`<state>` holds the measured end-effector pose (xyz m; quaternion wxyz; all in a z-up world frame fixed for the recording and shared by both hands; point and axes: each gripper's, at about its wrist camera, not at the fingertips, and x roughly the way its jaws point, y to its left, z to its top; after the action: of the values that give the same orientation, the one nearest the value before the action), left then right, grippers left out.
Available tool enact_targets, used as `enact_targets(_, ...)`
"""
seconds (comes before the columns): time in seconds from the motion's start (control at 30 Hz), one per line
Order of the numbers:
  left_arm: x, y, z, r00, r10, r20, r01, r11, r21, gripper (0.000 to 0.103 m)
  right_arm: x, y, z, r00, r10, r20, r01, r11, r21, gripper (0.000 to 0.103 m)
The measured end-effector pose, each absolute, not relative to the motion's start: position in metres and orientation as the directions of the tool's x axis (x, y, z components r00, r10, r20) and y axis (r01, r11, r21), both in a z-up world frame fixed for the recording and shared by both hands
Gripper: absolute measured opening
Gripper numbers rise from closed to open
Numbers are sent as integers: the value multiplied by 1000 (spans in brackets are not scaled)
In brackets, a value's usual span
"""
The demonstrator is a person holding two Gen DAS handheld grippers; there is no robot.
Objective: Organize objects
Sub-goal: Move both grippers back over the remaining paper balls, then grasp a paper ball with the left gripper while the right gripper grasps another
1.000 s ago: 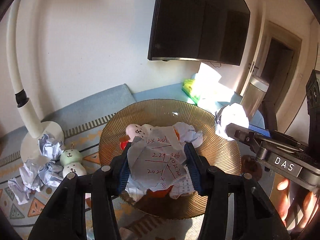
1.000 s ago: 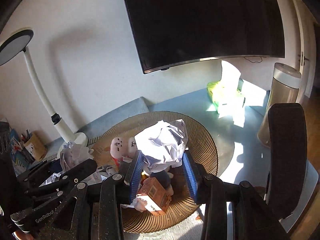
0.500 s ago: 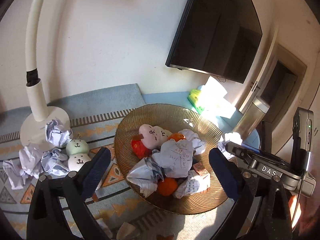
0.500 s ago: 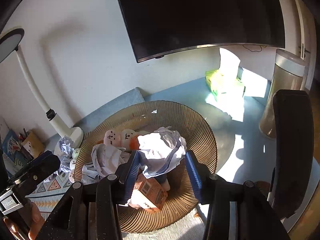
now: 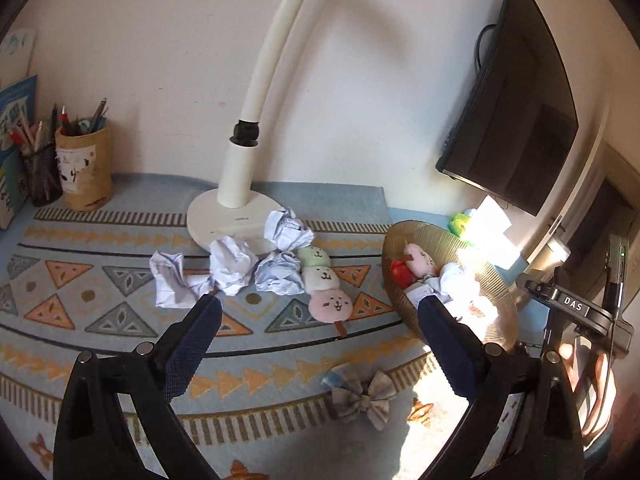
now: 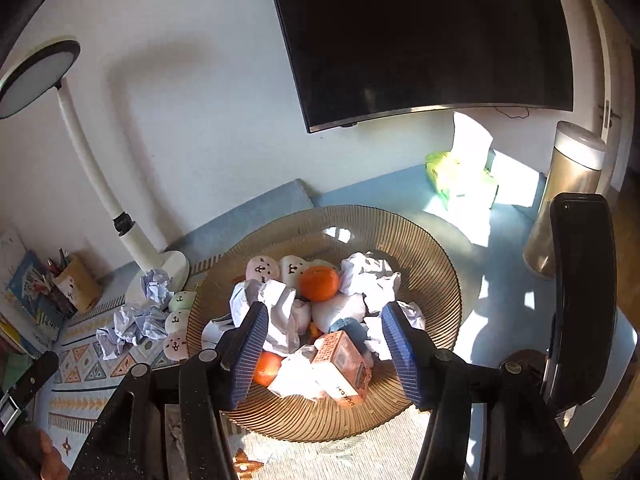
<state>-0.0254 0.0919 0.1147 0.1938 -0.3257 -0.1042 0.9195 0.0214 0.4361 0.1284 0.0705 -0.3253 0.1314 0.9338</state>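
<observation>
Left gripper [image 5: 318,316] wide open, nothing between the jaws, hovering over the patterned mat [image 5: 100,336] and pointed at the crumpled paper balls [image 5: 232,266] lying loose at the near side of the white lamp base [image 5: 232,220]. Three-ball plush skewer [image 5: 324,280] lies on the mat just right of the paper, touching the nearest ball. Small fabric bow [image 5: 362,394] sits nearer, by the mat's front edge. Pen holder [image 5: 82,168] far left against the wall. Right gripper [image 6: 322,326] is over the near rim of the amber ribbed bowl [image 6: 432,248], jaws opening, pads clear of everything; crumpled paper and a small orange box [image 6: 344,368] sit in the bowl below the gap. Bowl also holds more paper wads [image 6: 370,276], two oranges [image 6: 319,283] and pale plush pieces [image 6: 264,269] at the far side. Bowl stands right of the mat, well apart from the loose paper.
</observation>
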Motion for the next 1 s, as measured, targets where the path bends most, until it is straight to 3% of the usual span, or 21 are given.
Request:
enact_targets(0.1, -14, 58, 105, -751, 329, -573, -191, -938, -288, 99, 31, 399, 131, -802, -47, -595, -111, -968, 226, 64)
enact_targets(0.2, -7, 36, 86, -767, 229, -599, -112, -968, -227, 99, 36, 353, 117, -799, -146, -583, 5, -972, 236, 64)
enact_targets(0.37, -6, 12, 45, -739, 149, -657, -27, -981, -192, 98, 27, 284, 58, -697, -266, -666, 156, -963, 221, 64)
enact_targets(0.6, -7, 7, 31, -744, 118, -657, -3, -985, -174, 99, 11, 263, 5, -629, -287, -723, 189, -958, 216, 64)
enact_targets(1.0, -10, 15, 27, -718, 103, -688, -15, -991, -132, 99, 6, 261, 5, -623, -260, -738, 183, -965, 185, 70)
